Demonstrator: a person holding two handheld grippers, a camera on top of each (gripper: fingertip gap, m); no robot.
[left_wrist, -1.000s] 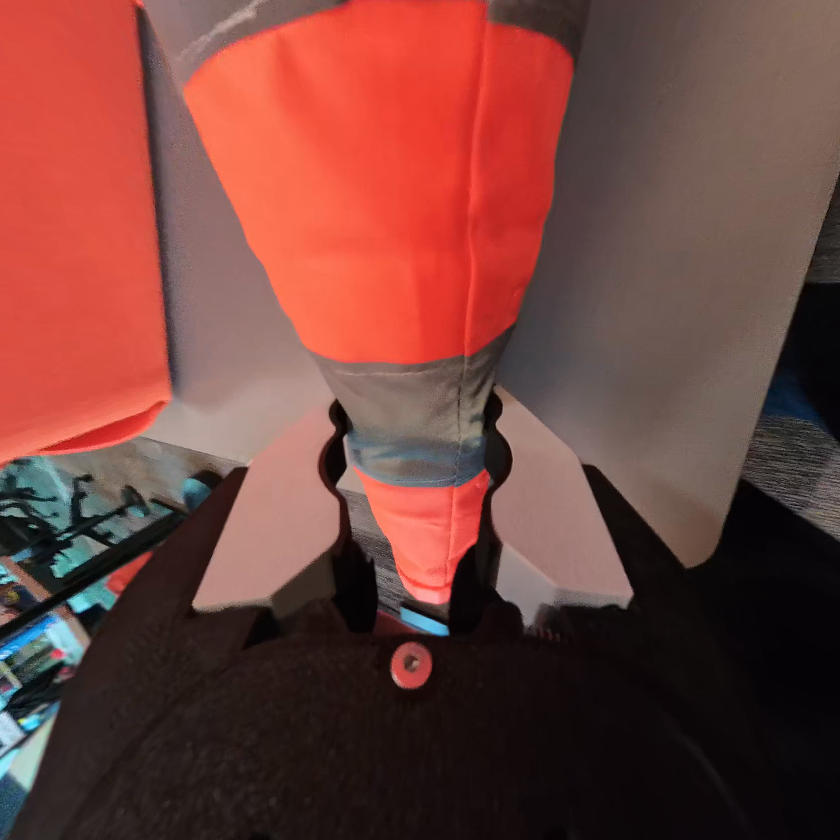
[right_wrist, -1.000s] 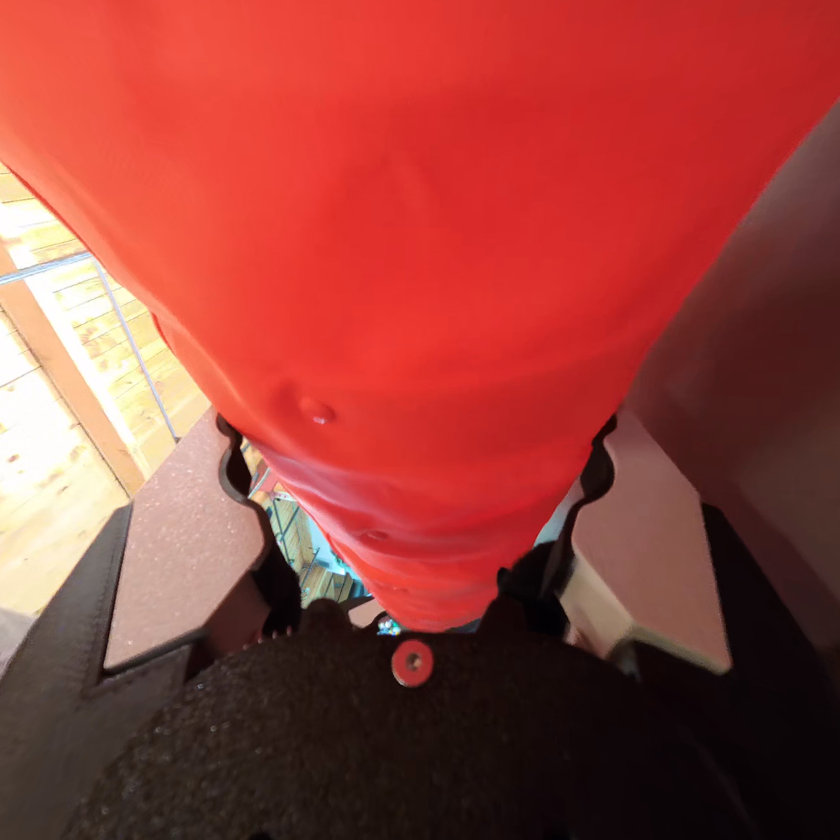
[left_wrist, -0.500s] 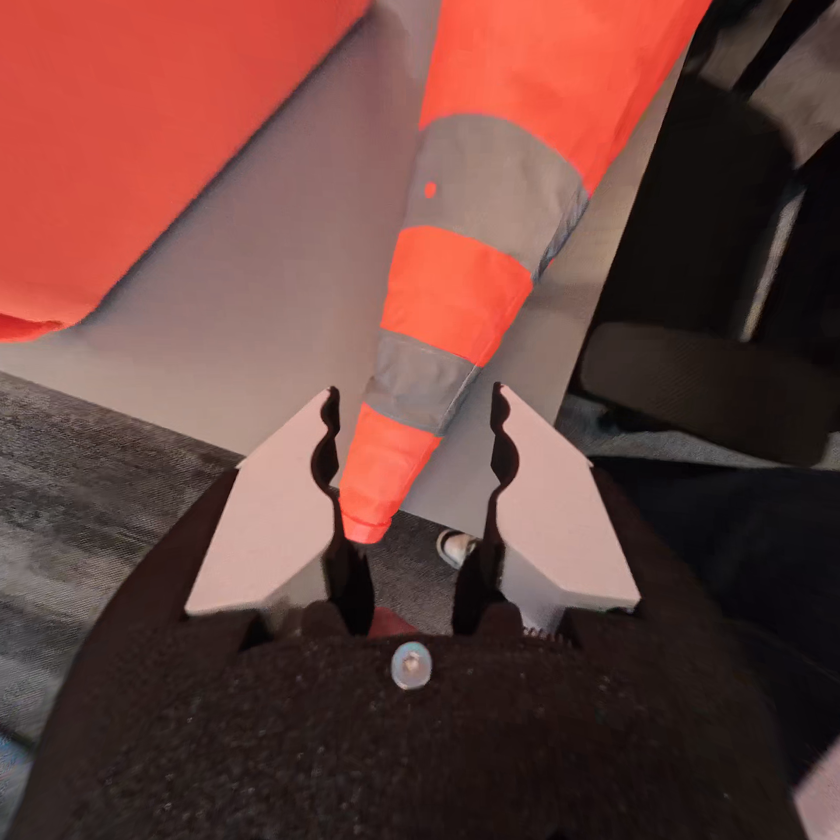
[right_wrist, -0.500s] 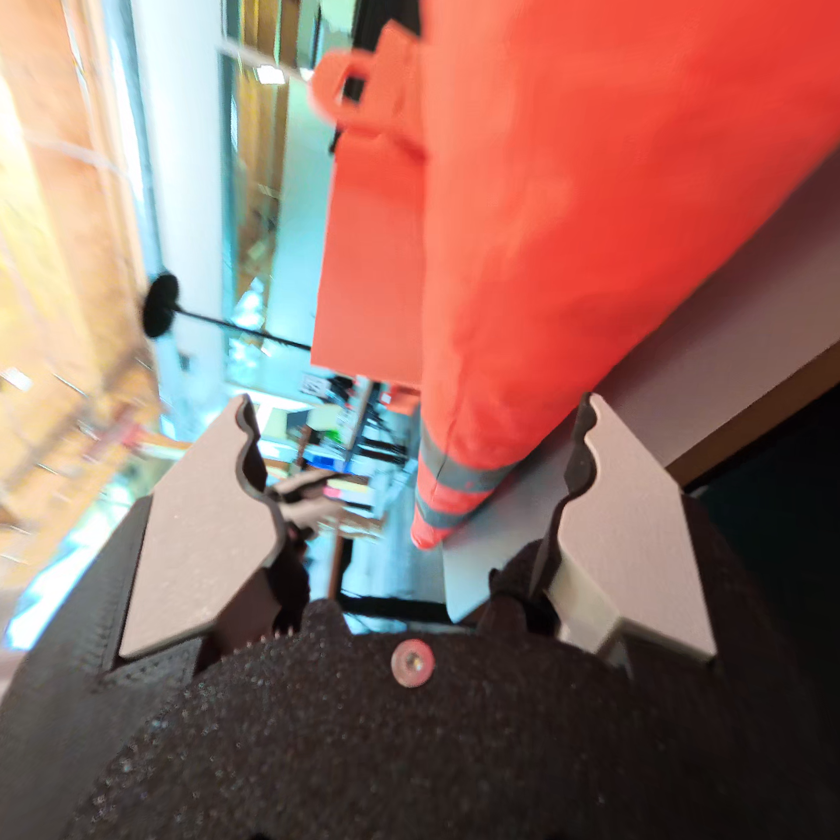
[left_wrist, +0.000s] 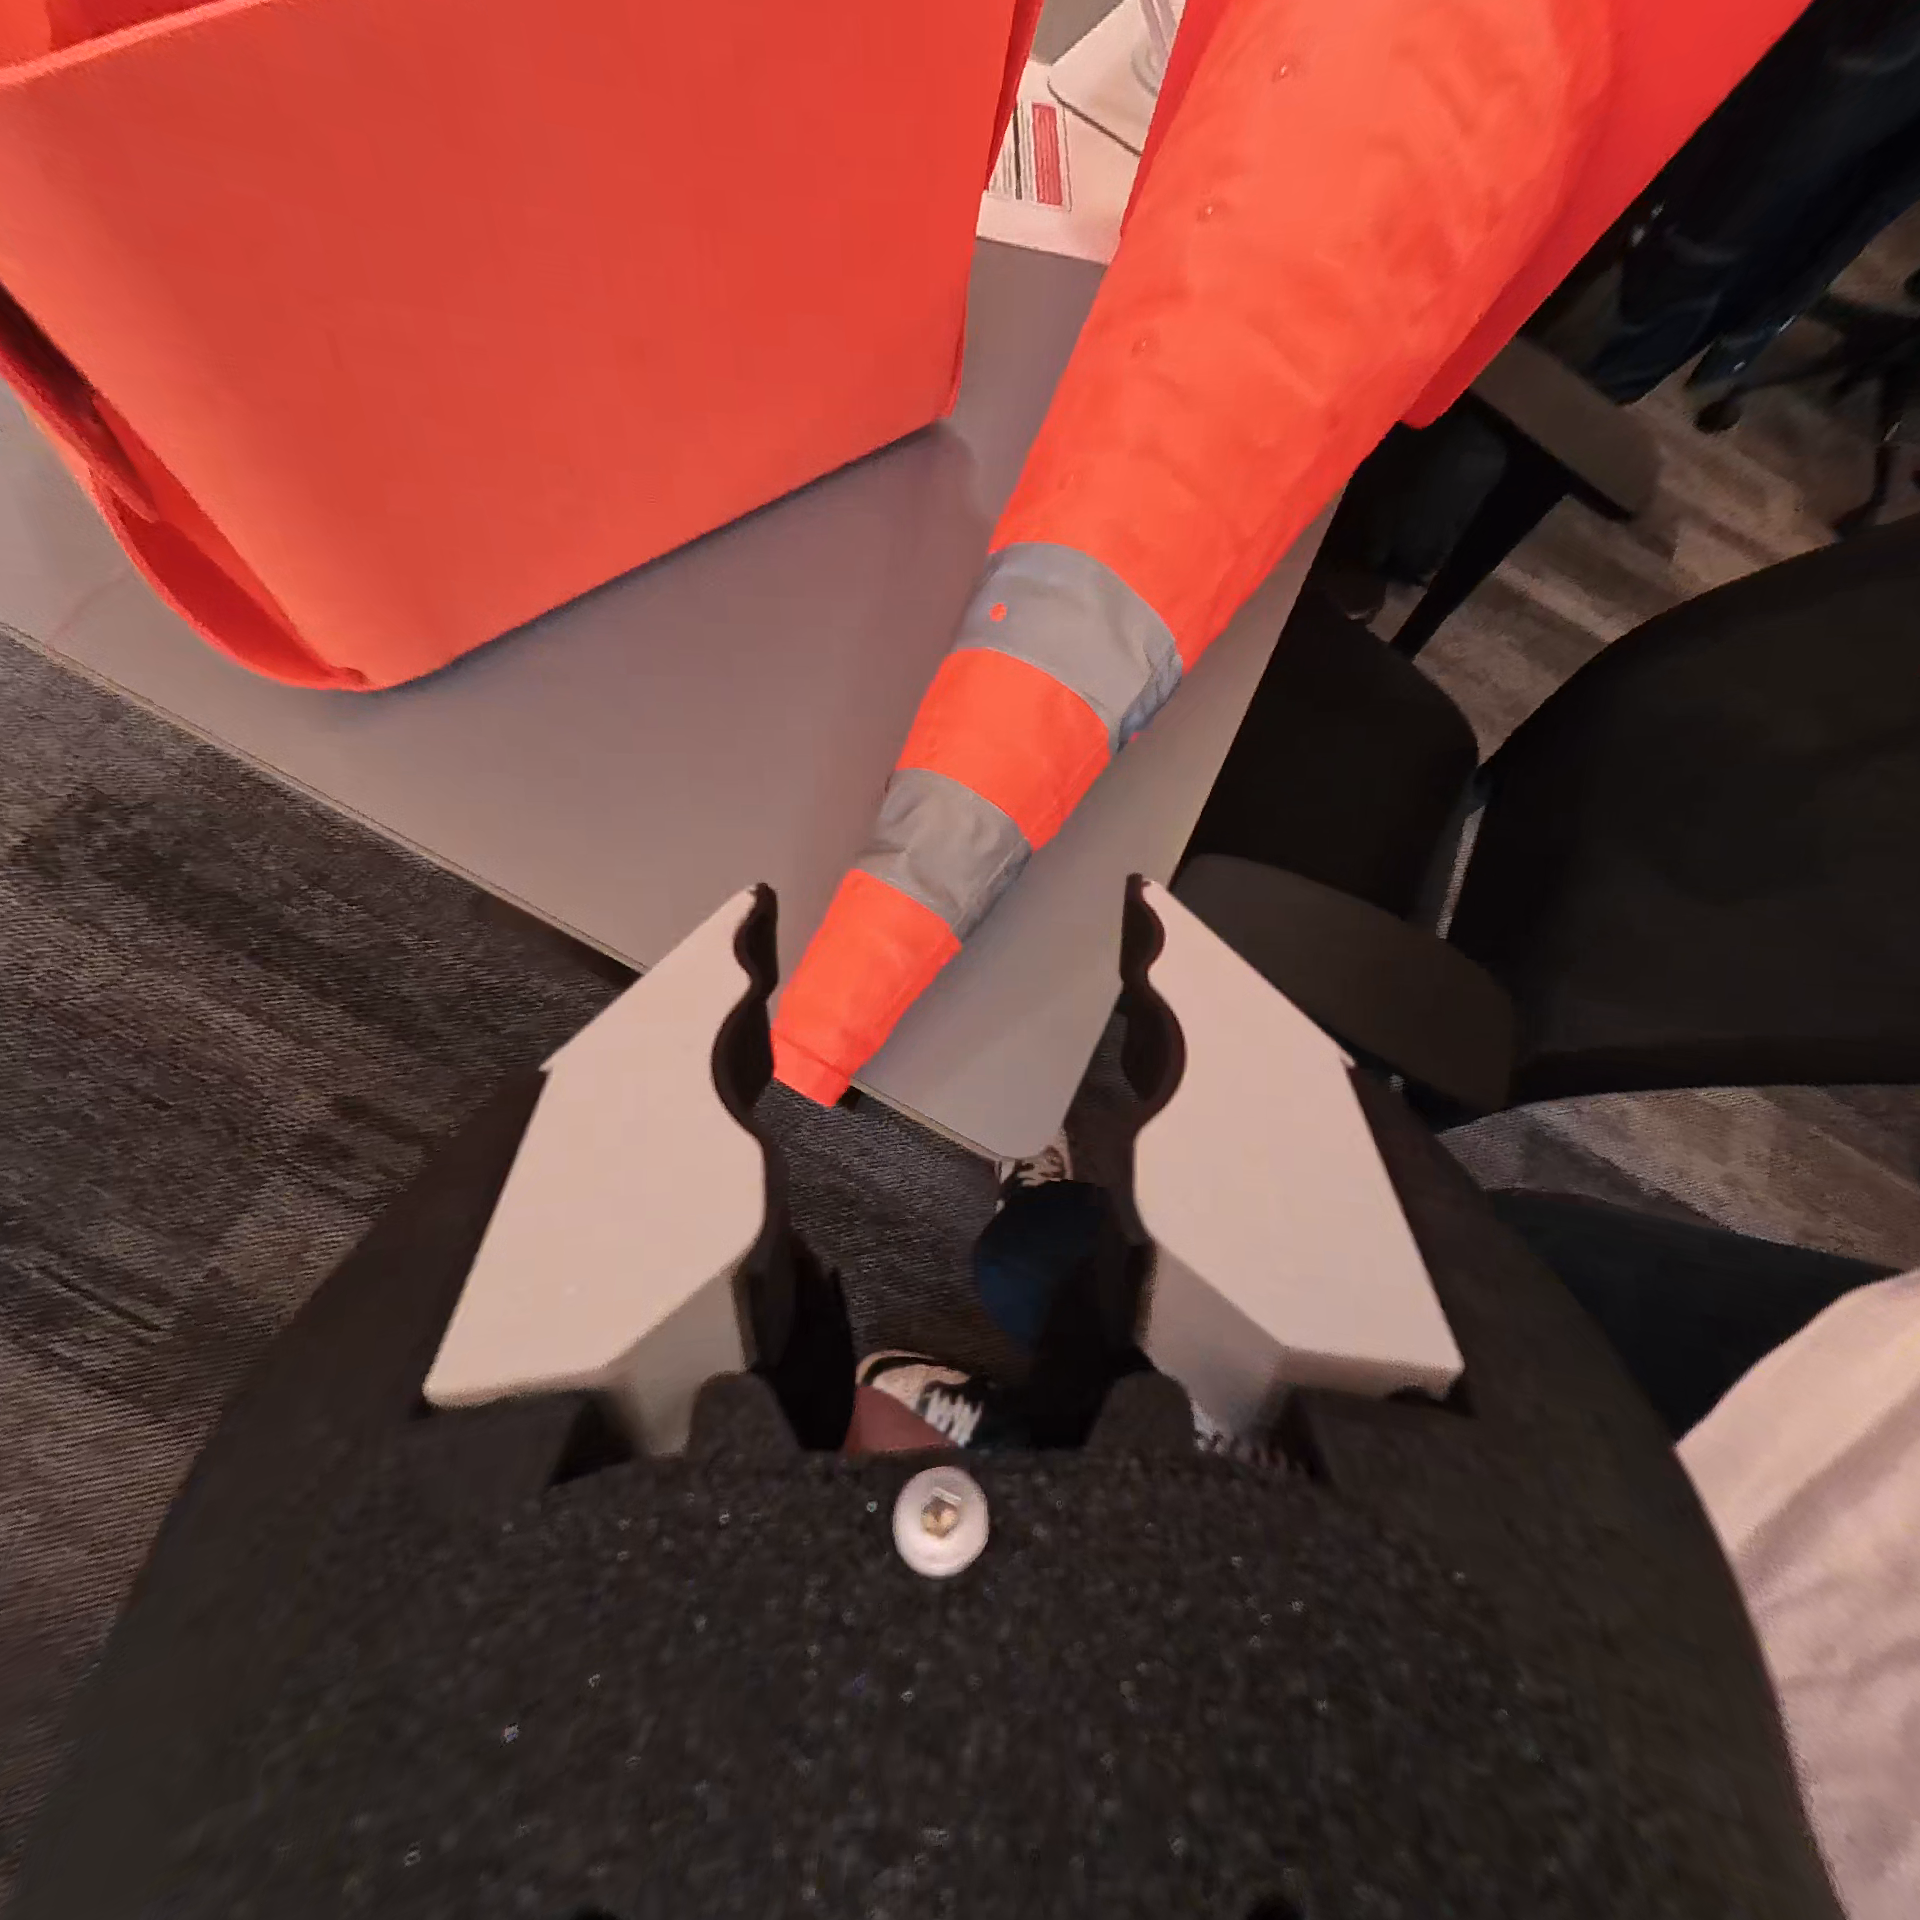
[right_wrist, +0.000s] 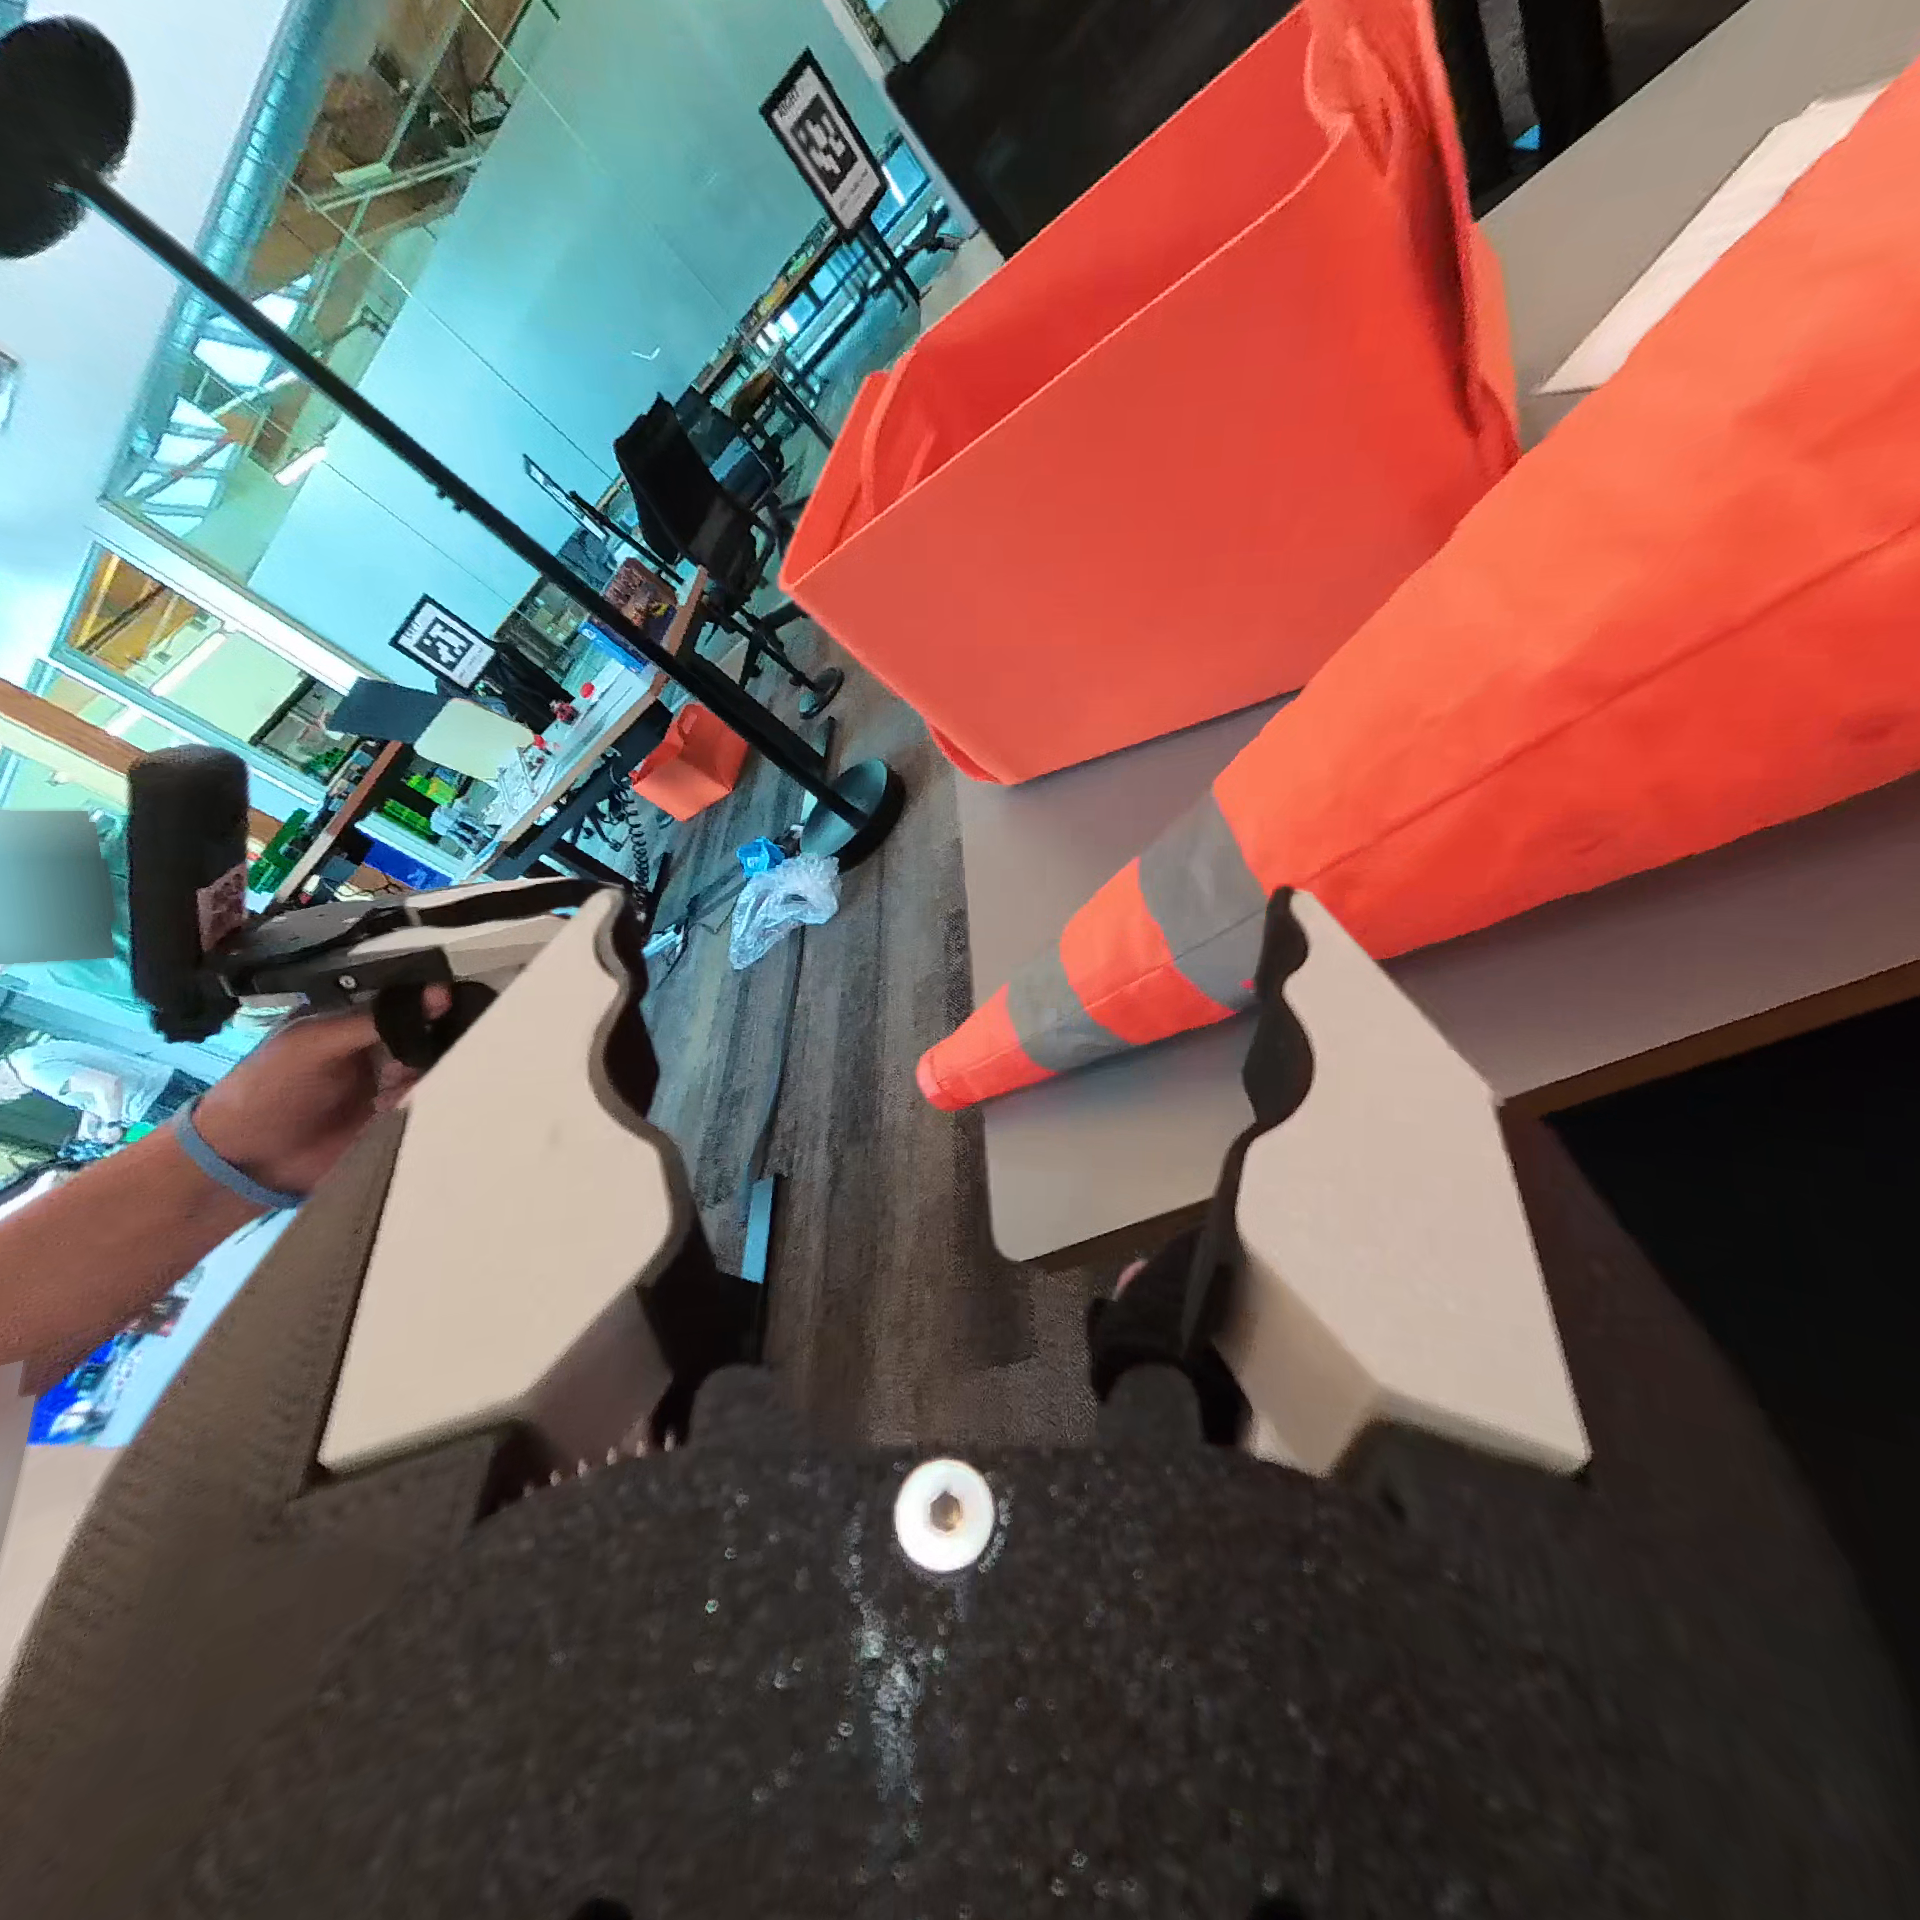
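An orange high-visibility jacket sleeve (left_wrist: 1039, 727) with grey reflective bands lies on the grey table (left_wrist: 675, 727), its cuff at the table's near corner. My left gripper (left_wrist: 951, 894) is open and empty, just short of the cuff, with its left finger close beside the cuff tip. My right gripper (right_wrist: 948, 902) is open and empty, off the table's corner (right_wrist: 1091, 1164). The sleeve (right_wrist: 1101, 987) lies between its fingertips in the picture but farther off. The jacket's body (right_wrist: 1610, 644) spreads over the table. The left gripper (right_wrist: 343, 956) shows at the left, held by a hand (right_wrist: 291, 1101).
An orange fabric bin (left_wrist: 520, 312) stands on the table beside the sleeve; it also shows in the right wrist view (right_wrist: 1143, 520). Black office chairs (left_wrist: 1662, 831) stand to the right. Grey carpet (left_wrist: 208, 987) lies below. A black pole stand (right_wrist: 852, 810) and a plastic bag (right_wrist: 779, 904) are on the floor. The right tips stand about 20 centimeters off the jacket's body (right_wrist: 1610, 644).
Both grippers had the orange jacket between their jaws a second ago. Both have let go and drawn back, and the sleeve now lies on the table.
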